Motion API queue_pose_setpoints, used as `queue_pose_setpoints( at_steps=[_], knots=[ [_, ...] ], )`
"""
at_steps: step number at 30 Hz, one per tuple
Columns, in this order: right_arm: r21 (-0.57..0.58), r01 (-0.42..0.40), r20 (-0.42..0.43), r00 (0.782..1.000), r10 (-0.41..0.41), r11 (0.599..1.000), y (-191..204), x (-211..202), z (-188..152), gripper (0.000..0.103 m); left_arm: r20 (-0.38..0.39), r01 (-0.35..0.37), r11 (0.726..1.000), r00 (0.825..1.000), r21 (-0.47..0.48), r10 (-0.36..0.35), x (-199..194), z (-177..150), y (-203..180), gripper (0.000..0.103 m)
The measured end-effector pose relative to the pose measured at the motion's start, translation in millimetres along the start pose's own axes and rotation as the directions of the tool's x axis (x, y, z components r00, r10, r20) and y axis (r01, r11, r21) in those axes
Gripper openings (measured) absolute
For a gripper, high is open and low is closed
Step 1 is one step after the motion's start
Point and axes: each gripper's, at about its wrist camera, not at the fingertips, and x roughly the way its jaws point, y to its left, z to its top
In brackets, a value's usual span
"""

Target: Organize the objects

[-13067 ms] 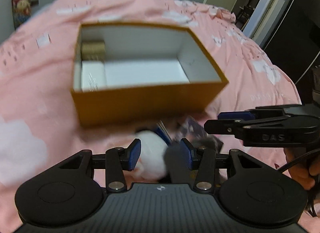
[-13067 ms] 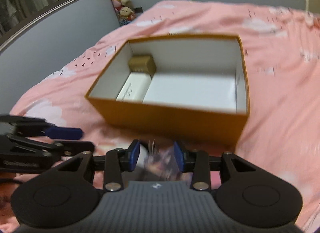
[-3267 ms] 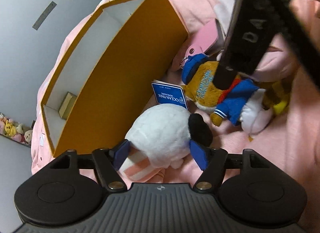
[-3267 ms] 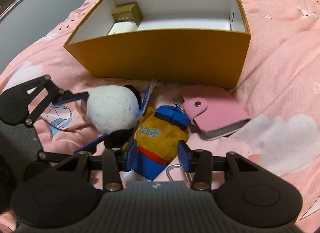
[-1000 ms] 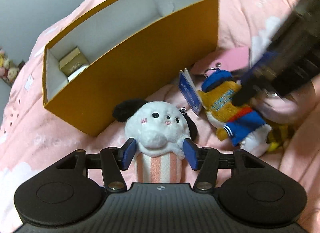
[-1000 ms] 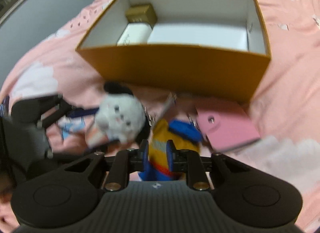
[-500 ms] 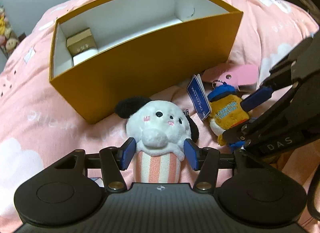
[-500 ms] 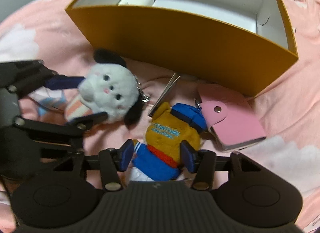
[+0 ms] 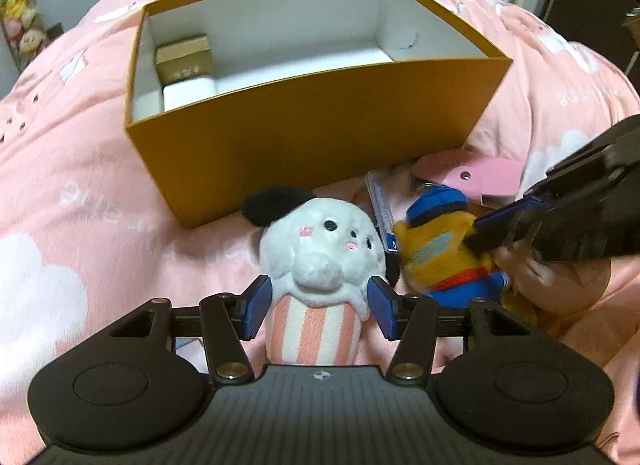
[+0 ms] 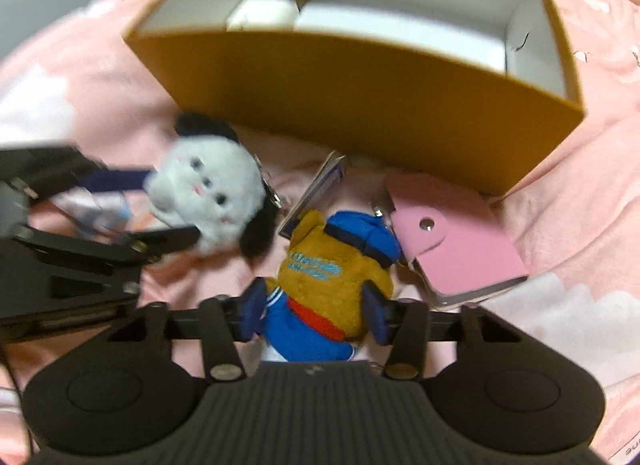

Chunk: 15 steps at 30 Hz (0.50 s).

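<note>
A white dog plush (image 9: 320, 253) with a pink-striped cup body stands upright between the blue pads of my left gripper (image 9: 318, 307). The jaws are closing and press on its sides. To its right lies an orange plush (image 10: 332, 269) in blue cap and shorts. My right gripper (image 10: 316, 309) straddles its waist with jaws standing wide and closing, the pads at its flanks. A finger of that gripper (image 9: 504, 217) rests against the orange plush (image 9: 436, 249) in the left wrist view. The open orange box (image 9: 312, 125) stands just behind both toys.
A pink snap wallet (image 10: 460, 249) lies right of the orange plush, against the box corner. A blue paper tag (image 9: 382, 209) sticks up between the toys. Inside the box's left end sit a gold carton (image 9: 184, 57) and a white one (image 9: 188, 91). Pink bedding lies all around.
My right gripper's jaws went from narrow to wide and dropped around the orange plush. The left gripper rolled level with the white plush in it, so the box now faces it squarely.
</note>
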Motion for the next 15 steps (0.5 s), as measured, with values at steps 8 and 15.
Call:
queue_pose_setpoints(
  at_steps=[8, 15],
  knots=[
    [0.137, -0.107, 0.036, 0.994, 0.103, 0.985, -14, -7, 9, 0.012, -0.001, 0.032, 0.996, 0.999, -0.078, -0.032, -2, -4, 14, 0.061],
    [0.028, 0.074, -0.012, 0.997, -0.074, 0.997, 12, 6, 5, 0.049, 0.000, 0.038, 0.996, 0.999, -0.079, -0.038, -1, -3, 15, 0.060]
  ],
)
